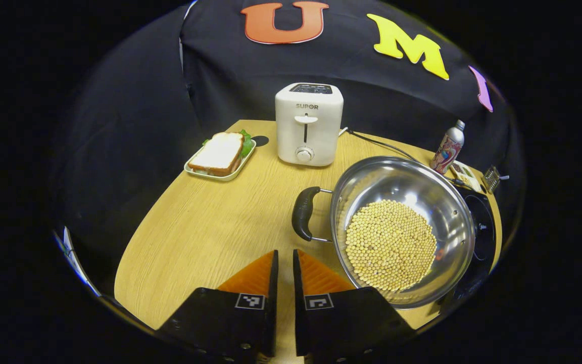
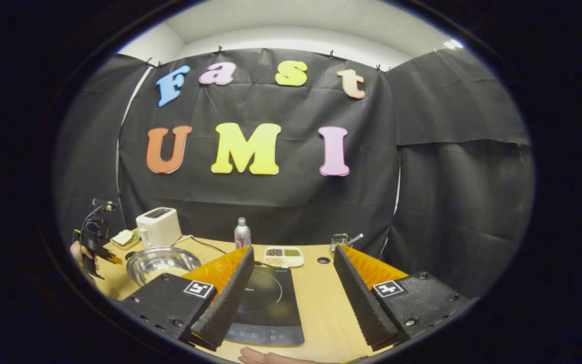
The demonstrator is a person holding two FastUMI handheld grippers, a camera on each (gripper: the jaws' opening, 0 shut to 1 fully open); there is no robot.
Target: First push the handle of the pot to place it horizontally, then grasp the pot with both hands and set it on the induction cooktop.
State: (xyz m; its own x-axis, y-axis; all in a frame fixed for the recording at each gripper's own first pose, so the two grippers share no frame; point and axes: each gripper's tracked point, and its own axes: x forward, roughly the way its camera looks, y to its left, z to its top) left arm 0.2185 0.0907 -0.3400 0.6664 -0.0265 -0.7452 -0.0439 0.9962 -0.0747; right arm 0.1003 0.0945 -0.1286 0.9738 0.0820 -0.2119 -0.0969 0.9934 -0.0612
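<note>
A steel pot point(image 1: 412, 192) with a layer of pale beans stands on the wooden table point(image 1: 210, 227). Its black side handle point(image 1: 304, 213) points toward the table's middle. My left gripper point(image 1: 285, 253) is shut with nothing between its fingers, low over the table just short of that handle. The black induction cooktop point(image 1: 484, 222) lies past the pot's far side. In the right gripper view the pot point(image 2: 162, 260) sits left of the cooktop point(image 2: 265, 298). My right gripper point(image 2: 293, 253) hangs open above the cooktop. A hand holds the left gripper point(image 2: 100, 253) beyond the pot.
A white toaster point(image 1: 309, 124) with a cord stands at the back, and a sandwich on a small tray point(image 1: 220, 154) lies to its left. A bottle point(image 2: 242, 233), a divided snack tray point(image 2: 283, 256) and a small metal basket point(image 2: 340, 241) line the far edge behind the cooktop.
</note>
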